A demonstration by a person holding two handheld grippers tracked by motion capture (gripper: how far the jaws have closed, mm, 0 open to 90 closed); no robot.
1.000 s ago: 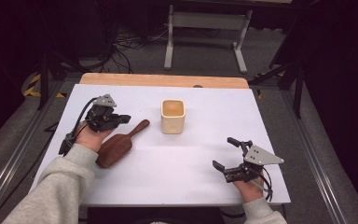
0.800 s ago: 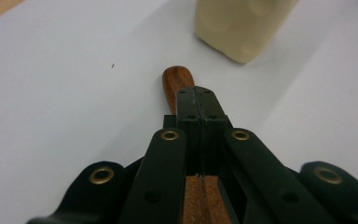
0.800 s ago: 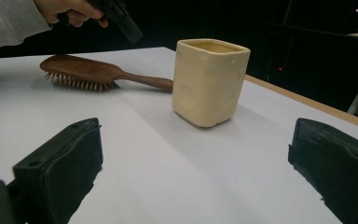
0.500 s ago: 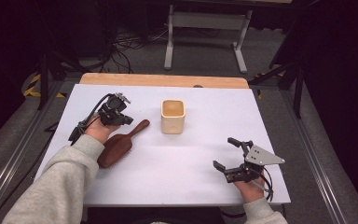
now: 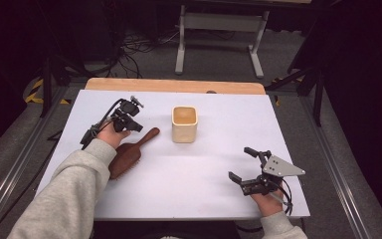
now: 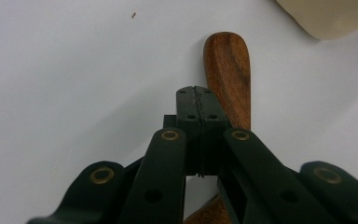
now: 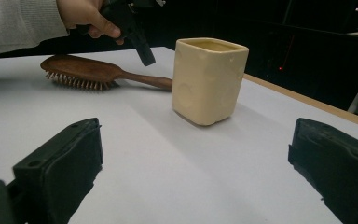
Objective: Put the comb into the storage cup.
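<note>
Two risks I'd flag: the left gripper [image 5: 135, 125] hangs over the hairbrush [image 5: 129, 153] handle with jaws pressed together, so lowering it now could shove the brush, lying bristles-down on the table [image 5: 194, 199], into the cream cup [image 5: 184, 124]. The right gripper [image 5: 239, 165] rests spread wide, well apart.

The wooden hairbrush [image 5: 129, 152] lies flat on the white table [image 5: 189, 174], just left of the cream square cup [image 5: 184, 123] and apart from it. It is dark reddish-brown wood with a broad oval head and a slim, rounded handle [image 6: 227, 70]. The handle points toward the cup, its tip ending near the cup's base; the head lies farther from the cup, toward the person. In the right gripper view the brush [image 7: 86, 71] rests with its bristles down on the table.
</note>
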